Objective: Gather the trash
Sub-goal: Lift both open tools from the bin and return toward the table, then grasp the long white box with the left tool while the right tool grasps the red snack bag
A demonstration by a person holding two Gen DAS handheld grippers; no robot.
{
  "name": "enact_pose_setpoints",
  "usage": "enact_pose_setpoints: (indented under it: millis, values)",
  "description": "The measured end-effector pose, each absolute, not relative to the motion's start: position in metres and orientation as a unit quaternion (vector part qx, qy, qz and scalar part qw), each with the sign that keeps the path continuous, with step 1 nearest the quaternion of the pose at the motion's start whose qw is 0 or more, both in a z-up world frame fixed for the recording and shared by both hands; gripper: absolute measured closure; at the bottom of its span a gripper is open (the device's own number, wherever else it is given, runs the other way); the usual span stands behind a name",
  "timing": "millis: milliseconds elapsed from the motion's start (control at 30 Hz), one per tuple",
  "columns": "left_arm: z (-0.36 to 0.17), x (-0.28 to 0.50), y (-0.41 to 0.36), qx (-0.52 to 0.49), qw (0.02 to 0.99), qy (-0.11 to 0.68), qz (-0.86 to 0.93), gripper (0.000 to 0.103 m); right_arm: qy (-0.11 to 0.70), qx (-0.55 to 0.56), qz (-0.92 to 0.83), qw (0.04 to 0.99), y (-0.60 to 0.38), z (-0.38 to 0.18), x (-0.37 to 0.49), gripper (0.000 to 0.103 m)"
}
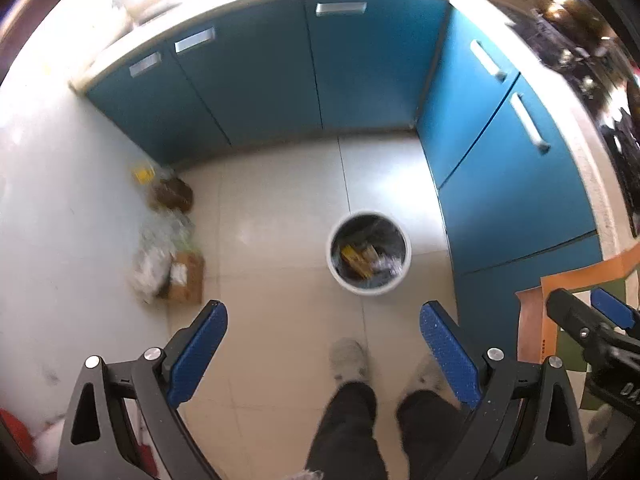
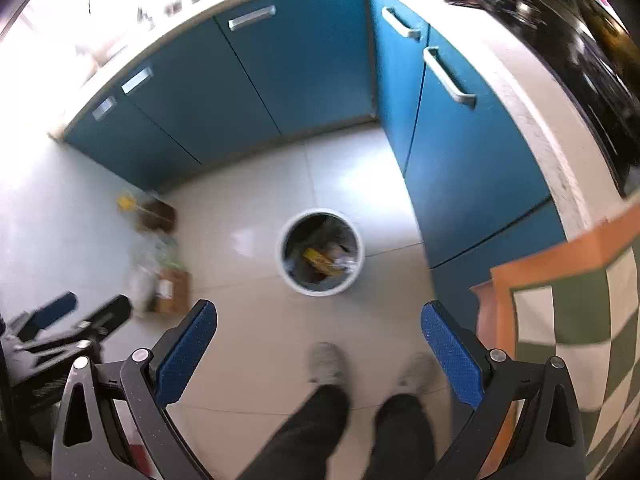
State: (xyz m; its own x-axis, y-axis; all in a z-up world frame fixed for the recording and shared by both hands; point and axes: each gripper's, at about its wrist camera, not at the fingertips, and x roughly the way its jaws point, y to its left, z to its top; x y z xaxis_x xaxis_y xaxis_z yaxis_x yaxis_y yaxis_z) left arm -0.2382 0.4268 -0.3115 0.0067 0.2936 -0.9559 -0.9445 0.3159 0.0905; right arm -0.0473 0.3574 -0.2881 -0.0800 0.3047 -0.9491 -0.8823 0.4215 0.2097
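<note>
Both the left hand-held gripper and right hand-held gripper hang spread and empty. The trash pile lies on the floor at ten o'clock, nearer the left; the bin stands at twelve.

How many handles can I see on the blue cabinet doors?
5. Three flat handles sit on the back doors: left, middle and right. Two bar handles sit on the right-side doors: far and near. More may be outside the view.

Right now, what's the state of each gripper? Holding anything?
Left gripper: open, holding nothing, above the floor near the trash bin.
Right gripper: open, holding nothing.
</note>
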Motion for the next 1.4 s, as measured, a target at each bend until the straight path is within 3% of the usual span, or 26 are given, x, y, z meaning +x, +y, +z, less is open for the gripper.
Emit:
enact_pose_setpoints:
  millis: [200,467,733,867,900,967,1000,1100,1233,1400]
  values:
    - [-0.249,-0.164,0.411,-0.255,0.686,0.49,0.474,0.005,0.567,-0.167,0.443,0.674,0.302,-0.233,0.025,0.0]
    - [-0.198,0.039,0.343,-0.202,0.756,0.496,0.376,0.005,0.555,-0.087,0.296,0.772,0.152,-0.185,0.208,0.0]
    - [-0.242,0.243,0.275,-0.186,0.751,0.567,0.282,0.005,0.577,-0.089,0.156,0.797,0.028,-0.22,0.391,0.0]
    - [-0.269,0.288,0.257,-0.172,0.736,0.594,0.274,0.005,0.611,-0.08,0.16,0.771,0.013,-0.266,0.441,0.001]
    - [-0.275,0.295,0.254,-0.172,0.732,0.6,0.272,0.005,0.618,-0.071,0.169,0.765,0.012,-0.275,0.446,0.004]
    - [-0.285,0.309,0.242,-0.172,0.725,0.612,0.266,0.005,0.646,-0.043,0.179,0.741,0.012,-0.293,0.447,0.041]
    - [-0.289,0.312,0.237,-0.175,0.722,0.617,0.26,0.005,0.662,-0.018,0.195,0.723,0.011,-0.298,0.443,0.043]
    - [-0.301,0.325,0.22,-0.194,0.711,0.634,0.236,0.005,0.688,0.075,0.23,0.684,-0.011,-0.301,0.439,0.043]
    - [-0.307,0.351,0.187,-0.191,0.714,0.649,0.18,0.005,0.639,0.152,0.157,0.738,-0.089,-0.276,0.452,0.031]
    - [-0.314,0.387,0.135,-0.182,0.718,0.662,0.114,0.005,0.61,0.203,0.061,0.764,-0.169,-0.281,0.482,0.031]
